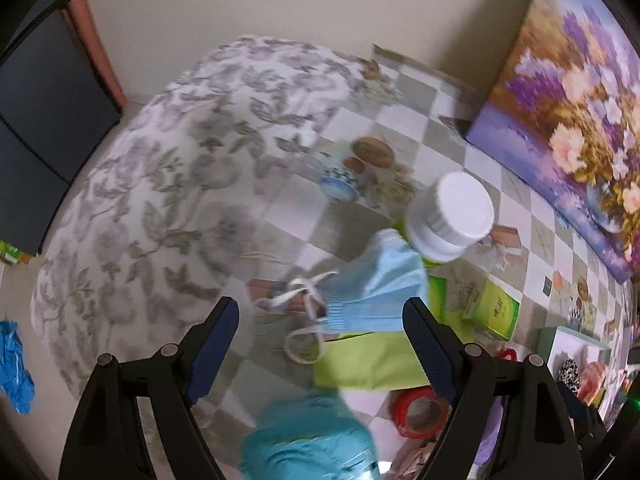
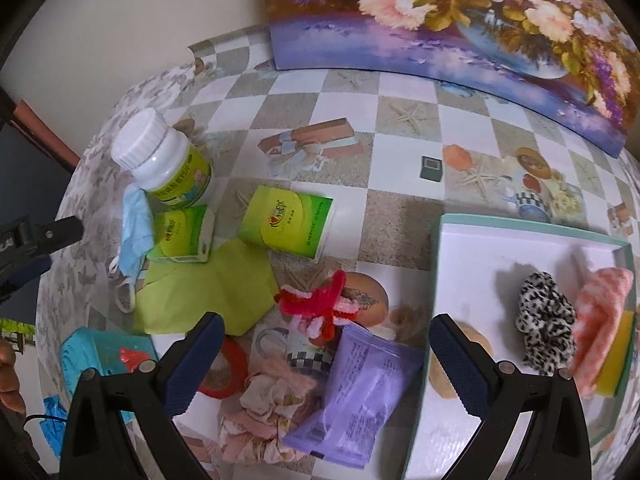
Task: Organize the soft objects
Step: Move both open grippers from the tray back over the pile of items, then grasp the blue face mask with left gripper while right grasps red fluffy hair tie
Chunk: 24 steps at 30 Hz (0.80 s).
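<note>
The white tray [image 2: 520,240] at the table's right edge holds 2 soft items; the face mask [image 1: 372,284], pink scrunchie [image 2: 264,412] and yarn bow [image 2: 320,300] remain out. Left gripper [image 1: 320,344] and right gripper [image 2: 324,364] gape wide, empty.

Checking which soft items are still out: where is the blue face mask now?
The blue face mask lies on the table's left part, leaning against the white-capped bottle and a small green box, outside the white tray.
</note>
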Motion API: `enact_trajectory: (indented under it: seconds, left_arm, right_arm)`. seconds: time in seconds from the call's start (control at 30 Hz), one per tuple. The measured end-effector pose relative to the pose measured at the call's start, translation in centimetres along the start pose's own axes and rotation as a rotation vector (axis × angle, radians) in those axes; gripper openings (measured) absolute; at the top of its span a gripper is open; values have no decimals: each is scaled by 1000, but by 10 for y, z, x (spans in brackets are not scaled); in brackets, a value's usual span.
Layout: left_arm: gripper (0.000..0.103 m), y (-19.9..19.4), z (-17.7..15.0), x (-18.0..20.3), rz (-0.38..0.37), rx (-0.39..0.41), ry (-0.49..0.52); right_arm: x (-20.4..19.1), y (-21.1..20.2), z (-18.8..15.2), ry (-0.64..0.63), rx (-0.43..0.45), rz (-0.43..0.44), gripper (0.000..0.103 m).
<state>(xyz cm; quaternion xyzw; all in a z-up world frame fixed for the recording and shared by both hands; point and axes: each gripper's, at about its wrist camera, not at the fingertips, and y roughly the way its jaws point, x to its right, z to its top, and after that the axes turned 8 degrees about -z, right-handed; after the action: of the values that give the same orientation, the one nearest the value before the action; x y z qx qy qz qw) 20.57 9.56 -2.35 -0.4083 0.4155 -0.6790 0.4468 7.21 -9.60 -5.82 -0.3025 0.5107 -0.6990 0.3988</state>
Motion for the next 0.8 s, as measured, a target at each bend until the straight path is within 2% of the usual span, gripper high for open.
enact_trajectory:
  seconds: [0.2,0.53,0.67,0.7,0.77,0.8]
  left_arm:
    - [85,27,3,22,15,-30,63]
    - [85,57,5,30,38,-55,84]
    - [84,62,4,34,32,-58,101]
    - [83,63,3,35,29,-60,103]
    - [75,66,3,35,19,-67,102]
    - [67,68,2,35,6,-74,98]
  right_arm:
    - [-7,16,4,-20,-9,8,103]
    - [-12,37,4,-37,-33,20,103]
    - [-10,41,3,-25,-41,39,95]
    - [-10,41,4,-27,-42,40,93]
    - [-10,42,2,-31,-44,40,87]
    - [-10,43,1,-32,-48,41,83]
